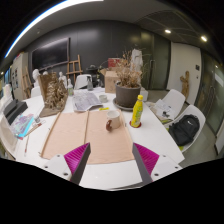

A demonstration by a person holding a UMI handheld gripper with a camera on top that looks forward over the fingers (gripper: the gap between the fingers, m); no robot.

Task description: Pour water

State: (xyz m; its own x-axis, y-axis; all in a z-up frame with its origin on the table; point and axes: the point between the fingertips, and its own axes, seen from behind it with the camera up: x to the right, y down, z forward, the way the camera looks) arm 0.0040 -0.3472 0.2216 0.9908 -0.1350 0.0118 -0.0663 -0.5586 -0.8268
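Note:
A yellow bottle [137, 112] stands on the white table [110, 173], at the far right corner of a tan mat [92, 135]. A small white cup [112, 119] stands just left of the bottle, on the mat. My gripper [110, 160] is well short of both, above the near edge of the table. Its two fingers are spread wide apart, with the magenta pads [75, 156] showing, and nothing is between them.
A potted plant [128, 93] stands behind the bottle. Papers [87, 101] and a dried bouquet [54, 95] lie at the back left. A blue item [24, 126] lies on the left. White chairs [187, 126] stand on the right and on the left.

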